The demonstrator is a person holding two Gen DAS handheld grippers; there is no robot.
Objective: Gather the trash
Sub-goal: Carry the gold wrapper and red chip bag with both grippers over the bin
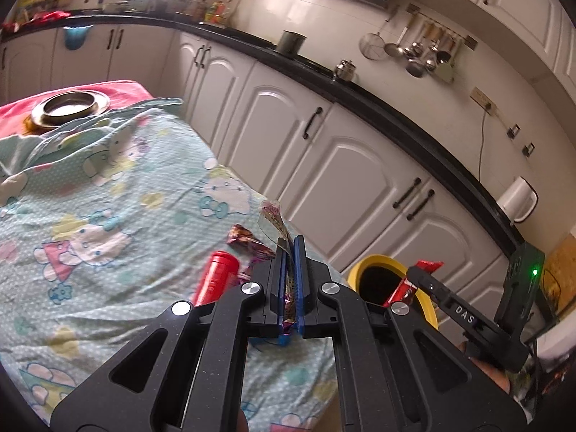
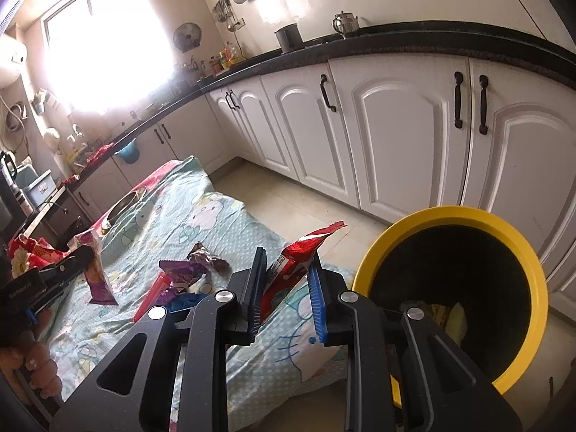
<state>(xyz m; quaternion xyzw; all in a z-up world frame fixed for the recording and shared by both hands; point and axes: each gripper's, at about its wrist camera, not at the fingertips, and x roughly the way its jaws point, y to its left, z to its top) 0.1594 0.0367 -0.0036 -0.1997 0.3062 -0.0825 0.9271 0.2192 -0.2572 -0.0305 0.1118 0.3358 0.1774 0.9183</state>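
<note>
Two held wrappers (image 2: 288, 273) (image 1: 275, 221); one yellow bin (image 2: 450, 288); one steel bowl (image 1: 68, 106).

We see left gripper (image 1: 290, 252) clamped on a thin purple wrapper (image 1: 272, 216) | red can (image 1: 217, 278) and crumpled wrapper (image 1: 248, 240) on cartoon-print cloth (image 1: 108, 194) | right gripper (image 1: 419, 276) pinching red wrapper (image 1: 403, 289) over yellow-rimmed bin (image 1: 363, 264)

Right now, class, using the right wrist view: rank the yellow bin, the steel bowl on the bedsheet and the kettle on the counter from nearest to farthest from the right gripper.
1. Yellow bin: just right of the right gripper, on the floor.
2. Steel bowl: far left, on the bedsheet's far end.
3. Kettle: top, on the black counter across the kitchen.
</note>
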